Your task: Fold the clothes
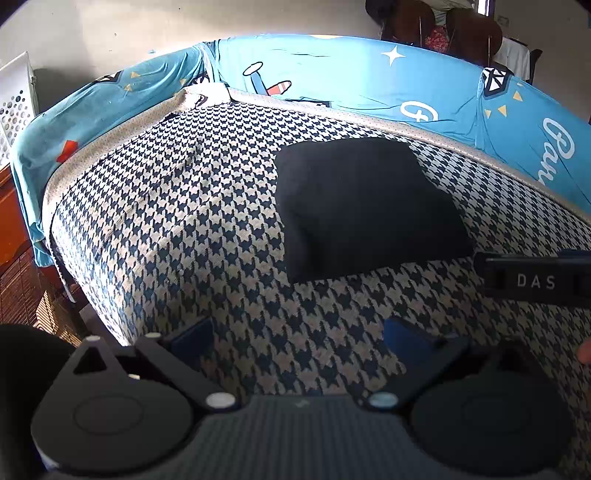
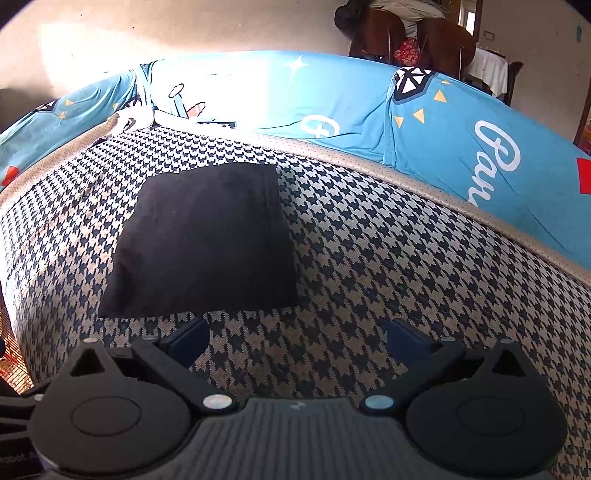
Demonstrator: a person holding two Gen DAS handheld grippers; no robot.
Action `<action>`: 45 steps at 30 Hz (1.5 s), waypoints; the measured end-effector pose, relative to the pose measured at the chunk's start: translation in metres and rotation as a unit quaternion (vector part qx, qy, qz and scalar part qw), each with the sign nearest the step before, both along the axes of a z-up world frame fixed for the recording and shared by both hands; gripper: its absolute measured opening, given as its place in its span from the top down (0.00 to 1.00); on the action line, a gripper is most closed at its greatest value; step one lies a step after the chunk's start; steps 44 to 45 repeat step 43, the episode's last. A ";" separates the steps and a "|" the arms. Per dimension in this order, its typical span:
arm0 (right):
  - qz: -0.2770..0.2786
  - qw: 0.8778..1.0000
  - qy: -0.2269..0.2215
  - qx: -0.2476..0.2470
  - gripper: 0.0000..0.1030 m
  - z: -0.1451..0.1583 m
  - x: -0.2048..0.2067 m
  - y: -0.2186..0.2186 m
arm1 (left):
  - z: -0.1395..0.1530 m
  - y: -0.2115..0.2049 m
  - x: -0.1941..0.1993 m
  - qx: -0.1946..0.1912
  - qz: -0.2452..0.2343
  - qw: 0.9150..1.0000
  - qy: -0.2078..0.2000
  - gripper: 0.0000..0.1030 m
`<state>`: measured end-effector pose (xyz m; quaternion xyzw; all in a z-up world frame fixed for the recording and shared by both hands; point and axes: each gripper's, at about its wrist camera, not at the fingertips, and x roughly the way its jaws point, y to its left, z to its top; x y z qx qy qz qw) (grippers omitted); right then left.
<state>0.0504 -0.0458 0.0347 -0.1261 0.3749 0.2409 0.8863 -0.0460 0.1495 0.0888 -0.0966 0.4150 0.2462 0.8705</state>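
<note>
A black garment (image 1: 365,206) lies folded into a compact rectangle on the houndstooth blanket (image 1: 184,229). In the right wrist view the same folded garment (image 2: 203,240) sits ahead and to the left. My left gripper (image 1: 299,343) is open above the blanket, short of the garment, nothing between its blue fingers (image 1: 195,338). My right gripper (image 2: 295,336) is also open and holds nothing, just short of the garment's near edge. Part of the right gripper's body, marked DAS (image 1: 535,280), shows at the right edge of the left wrist view.
A blue cartoon-print sheet (image 1: 351,81) covers the bed beyond the blanket (image 2: 369,258). A white perforated basket (image 1: 14,107) stands at far left by the wall. Dark wooden chairs (image 2: 417,33) stand at the back right. A wooden floor area (image 1: 22,288) lies past the bed's left corner.
</note>
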 end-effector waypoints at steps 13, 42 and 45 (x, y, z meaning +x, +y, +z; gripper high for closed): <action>-0.001 1.000 -0.007 -0.014 0.00 -0.002 -0.001 0.002 | 0.001 0.002 -0.002 0.002 0.004 1.000 0.000 0.00; 0.005 0.999 -0.019 -0.038 0.00 -0.003 -0.005 0.005 | 0.006 0.001 -0.006 0.009 -0.001 1.000 -0.015 0.00; 0.005 0.999 -0.018 -0.038 0.00 -0.003 -0.005 0.005 | 0.006 0.001 -0.006 0.010 -0.002 1.000 -0.015 0.00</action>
